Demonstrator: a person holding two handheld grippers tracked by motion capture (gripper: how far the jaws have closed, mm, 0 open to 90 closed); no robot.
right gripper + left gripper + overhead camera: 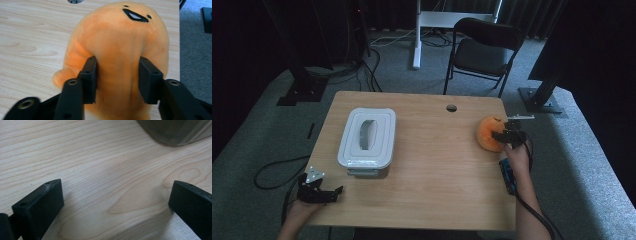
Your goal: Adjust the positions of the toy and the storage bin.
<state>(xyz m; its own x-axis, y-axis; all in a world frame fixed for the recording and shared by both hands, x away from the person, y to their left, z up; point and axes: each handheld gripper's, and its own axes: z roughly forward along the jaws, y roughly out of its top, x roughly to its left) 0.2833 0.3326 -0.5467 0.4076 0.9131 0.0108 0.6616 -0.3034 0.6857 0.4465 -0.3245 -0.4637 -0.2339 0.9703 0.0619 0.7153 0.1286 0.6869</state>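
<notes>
- An orange plush toy (488,133) with a stitched black smile sits near the right edge of a light wooden table (432,170), as seen from the high view.
- The right gripper (501,136), held in the person's right hand (517,156), meets the toy from the near side; its black jaws stand on either side of the soft body.
- In the right gripper view the two pads press into the plush toy (117,62) from left and right, denting the fabric between them, so the jaws pinch the toy at a partly spread width.
- The toy's face points away from that gripper, toward the far side of the table, close to a round cable hole (451,107) in the tabletop.
- The left gripper (337,192) rests at the near left corner of the table, held in the person's left hand (301,210).
- In the left gripper view its jaws stand wide apart over bare wood, nothing between them.
- A white lidded container (367,136) sits on the left half of the table, well apart from the toy; its rounded corner (175,132) shows at the top of the left gripper view.
- A black folding chair (484,50) stands on the grey carpet beyond the table.
</notes>
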